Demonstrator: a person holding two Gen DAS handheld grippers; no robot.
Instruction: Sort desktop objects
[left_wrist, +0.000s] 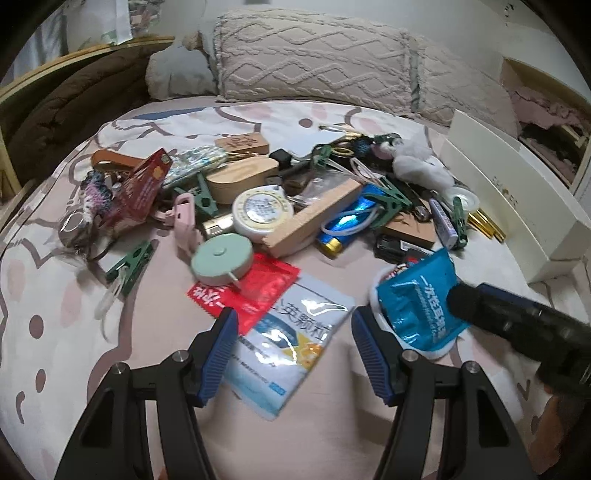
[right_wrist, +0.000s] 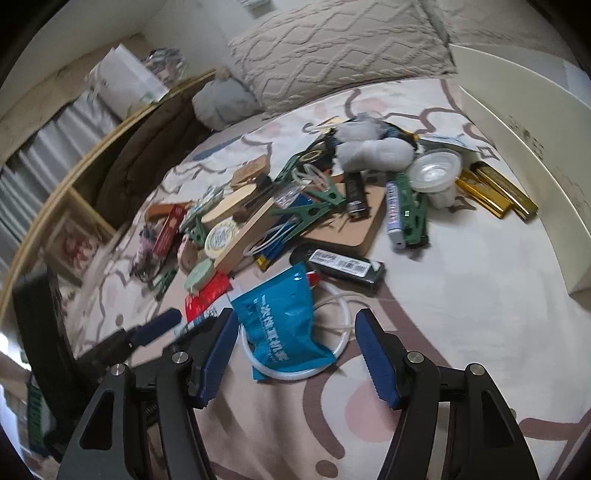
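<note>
A heap of small objects lies on a patterned bed sheet (left_wrist: 55, 295). My left gripper (left_wrist: 291, 325) is open, its fingers on either side of a white and blue sachet (left_wrist: 284, 343) that overlaps a red packet (left_wrist: 255, 291). My right gripper (right_wrist: 295, 328) is open around a blue foil packet (right_wrist: 284, 325) that lies on a white ring (right_wrist: 332, 358). The same blue packet (left_wrist: 417, 302) shows in the left wrist view with the right gripper's finger (left_wrist: 517, 317) against it. A mint tape measure (left_wrist: 221, 258) and a wooden block (left_wrist: 314, 218) lie further back.
A white box (left_wrist: 517, 192) runs along the right side. Pillows (left_wrist: 314, 59) lie at the back. Green clips (right_wrist: 306, 210), a black bar (right_wrist: 347, 266), gold bars (right_wrist: 495, 192), a plastic cup (right_wrist: 436, 170), a brown board (right_wrist: 351, 225) and a plush toy (right_wrist: 373, 147) crowd the heap.
</note>
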